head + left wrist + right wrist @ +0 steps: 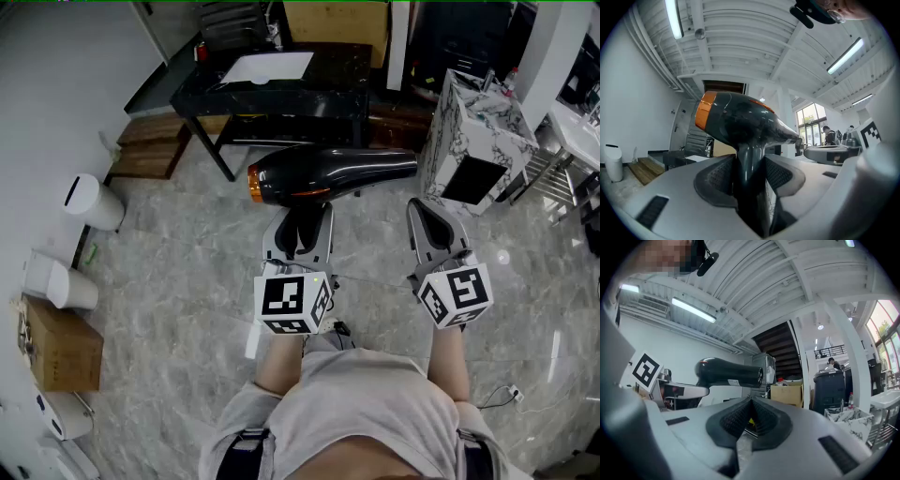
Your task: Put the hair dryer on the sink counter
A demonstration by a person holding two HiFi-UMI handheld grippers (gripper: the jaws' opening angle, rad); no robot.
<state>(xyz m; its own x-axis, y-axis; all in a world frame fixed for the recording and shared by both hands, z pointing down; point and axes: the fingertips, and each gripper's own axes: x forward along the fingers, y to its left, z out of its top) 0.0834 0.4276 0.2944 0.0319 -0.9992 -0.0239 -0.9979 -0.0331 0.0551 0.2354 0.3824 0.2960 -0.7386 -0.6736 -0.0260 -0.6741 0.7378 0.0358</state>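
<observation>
The left claw (300, 225) pinches the hair dryer (328, 173) by its handle, pads tight on both sides. The black body sits crosswise just beyond the claw tips, orange end out to the claw's left and nozzle toward the right claw (431, 220); gripping the handle probably keeps the barrel level for carrying. The right claw is pressed together on nothing, beside the dryer but apart from it, while the dryer hangs over the floor (187, 272), not yet on any surface, with a marble-patterned cabinet (478, 136) ahead of the right claw.
</observation>
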